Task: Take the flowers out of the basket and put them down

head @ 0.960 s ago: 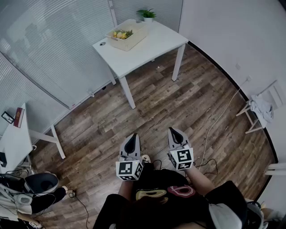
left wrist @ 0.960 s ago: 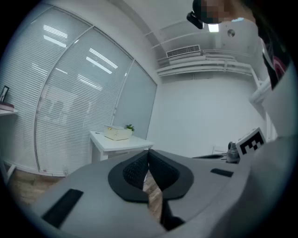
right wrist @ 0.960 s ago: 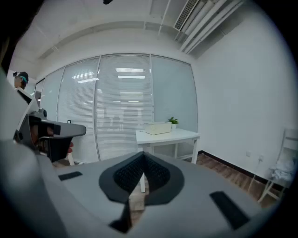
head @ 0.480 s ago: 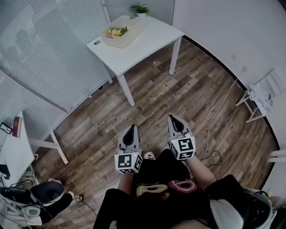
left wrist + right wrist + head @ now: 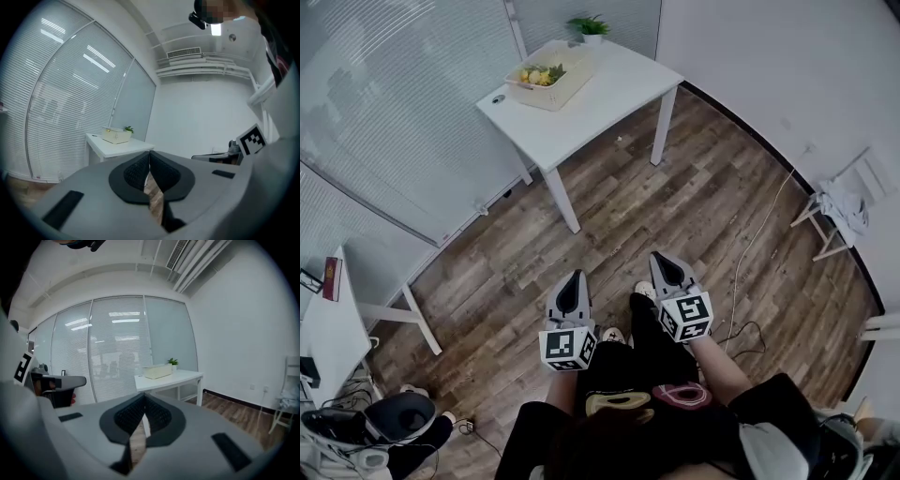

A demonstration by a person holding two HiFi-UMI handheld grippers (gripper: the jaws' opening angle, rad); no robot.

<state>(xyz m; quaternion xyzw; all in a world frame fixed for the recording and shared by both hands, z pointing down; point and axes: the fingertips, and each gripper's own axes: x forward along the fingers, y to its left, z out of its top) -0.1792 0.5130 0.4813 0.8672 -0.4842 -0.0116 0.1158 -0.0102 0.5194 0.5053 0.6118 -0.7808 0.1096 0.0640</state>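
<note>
Flowers (image 5: pixel 540 72) lie in the basket (image 5: pixel 555 91) on the white table (image 5: pixel 614 89), upper middle of frame, far off, so nothing's done yet; my left gripper (image 5: pixel 575 281) and right gripper (image 5: pixel 662 262) are closed, empty.

The head view looks from high up, on the person's head, steeply down at the wooden floor (image 5: pixel 703 187). The left gripper (image 5: pixel 572 284) and the right gripper (image 5: pixel 663 264) sit low in that picture, close to the camera. The white desk (image 5: pixel 614 89) is far off, near the top.

The left gripper view rides on its gripper. It looks out along the jaws, from low down, across the room. The right gripper view does the same from its own gripper.

Both gripper views see the desk from the side and far away, with the basket (image 5: pixel 116 136) and the little plant (image 5: pixel 128 129) on it. All three views share that desk. Each gripper view also catches the other gripper at its edge.
</note>
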